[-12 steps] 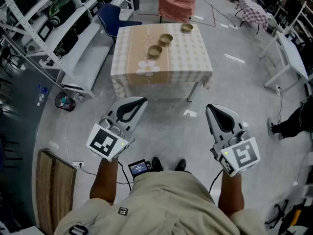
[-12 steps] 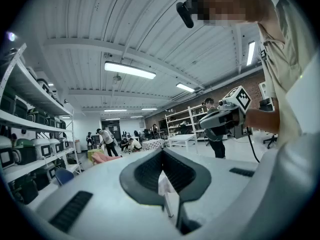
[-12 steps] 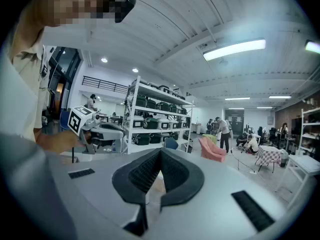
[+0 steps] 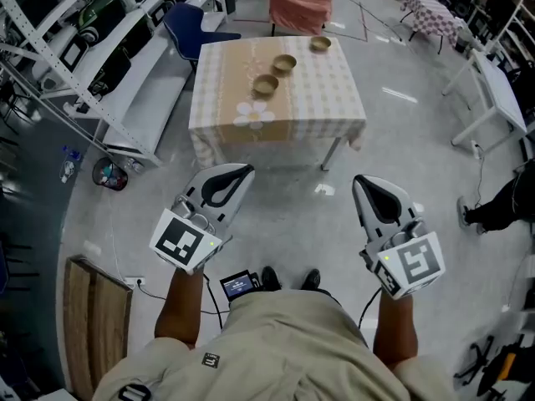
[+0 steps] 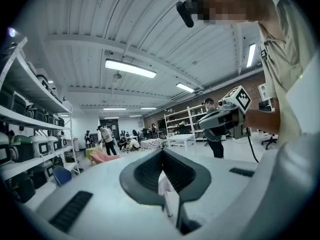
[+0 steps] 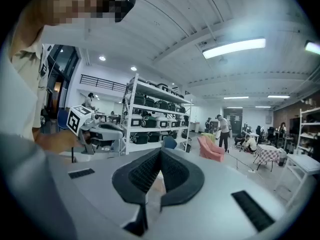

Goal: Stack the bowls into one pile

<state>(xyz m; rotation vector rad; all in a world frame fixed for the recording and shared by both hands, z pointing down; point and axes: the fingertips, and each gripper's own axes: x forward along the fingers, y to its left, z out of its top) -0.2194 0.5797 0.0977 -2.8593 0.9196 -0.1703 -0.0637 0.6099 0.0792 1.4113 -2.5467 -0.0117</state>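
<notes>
Three tan bowls stand apart on a checked-cloth table (image 4: 334,98) far ahead: one near the middle (image 4: 266,84), one behind it (image 4: 284,63), one at the far edge (image 4: 320,44). Both grippers are held low over the floor, well short of the table. My left gripper (image 4: 236,174) is shut with nothing in it, its black pads meeting at the tip (image 5: 162,156). My right gripper (image 4: 365,184) is also shut and empty (image 6: 159,159). Each gripper view points up at the ceiling and shows no bowl.
Grey shelving racks (image 4: 92,48) line the left side. A blue chair (image 4: 188,27) and a pink-draped seat (image 4: 297,2) stand behind the table. White tables (image 4: 501,98) are at the right. A wooden board (image 4: 92,324) lies on the floor at left. Other people stand far off.
</notes>
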